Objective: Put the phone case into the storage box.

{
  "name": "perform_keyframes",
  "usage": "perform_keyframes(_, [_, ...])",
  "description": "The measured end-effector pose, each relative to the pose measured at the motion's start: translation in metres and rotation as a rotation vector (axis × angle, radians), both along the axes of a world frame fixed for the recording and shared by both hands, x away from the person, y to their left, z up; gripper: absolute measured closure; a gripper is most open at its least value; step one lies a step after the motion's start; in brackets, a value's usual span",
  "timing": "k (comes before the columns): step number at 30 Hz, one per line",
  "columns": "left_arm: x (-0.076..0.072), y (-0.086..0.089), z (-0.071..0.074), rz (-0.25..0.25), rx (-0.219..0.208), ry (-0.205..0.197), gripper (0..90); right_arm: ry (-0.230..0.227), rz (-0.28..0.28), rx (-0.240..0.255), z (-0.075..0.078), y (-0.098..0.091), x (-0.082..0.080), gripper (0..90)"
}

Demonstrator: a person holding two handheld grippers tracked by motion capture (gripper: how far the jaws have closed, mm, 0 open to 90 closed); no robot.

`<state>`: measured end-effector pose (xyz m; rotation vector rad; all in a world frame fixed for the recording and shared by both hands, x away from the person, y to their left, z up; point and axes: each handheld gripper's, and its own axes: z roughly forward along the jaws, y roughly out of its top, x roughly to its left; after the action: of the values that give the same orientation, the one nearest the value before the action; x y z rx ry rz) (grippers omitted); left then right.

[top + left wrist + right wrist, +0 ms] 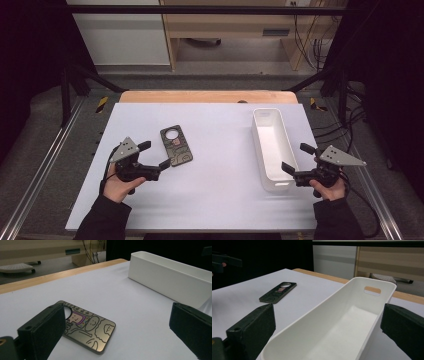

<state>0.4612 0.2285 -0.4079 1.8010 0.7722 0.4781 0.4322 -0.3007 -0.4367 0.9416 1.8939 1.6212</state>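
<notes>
High view: a flat, dark phone case (176, 145) lies centre-left on the white counter (220, 185), long axis up-frame, round hole farthest; left tongs (155, 154) gape beside it.

Left gripper view: its glossy doodled face (87, 327).

Right gripper view: right tongs (328, 330) gape around the smooth white bin (342, 325).

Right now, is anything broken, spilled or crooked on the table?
Nothing stands out. The phone case lies flat on the white table, a bit slanted. The white bin stands upright and empty. The left gripper and right gripper are open, holding nothing.
</notes>
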Motion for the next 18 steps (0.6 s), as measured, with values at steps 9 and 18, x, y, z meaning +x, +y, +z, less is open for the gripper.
perform_keyframes(9, [0.014,-0.022,-0.002,-0.015,0.039,0.024,1.0,0.001,0.001,-0.007,0.0,0.001,0.0,0.4])
perform_keyframes(18, [0.029,-0.045,-0.008,-0.019,0.088,0.049,5.2,0.003,0.003,-0.006,0.0,0.001,0.0,0.4])
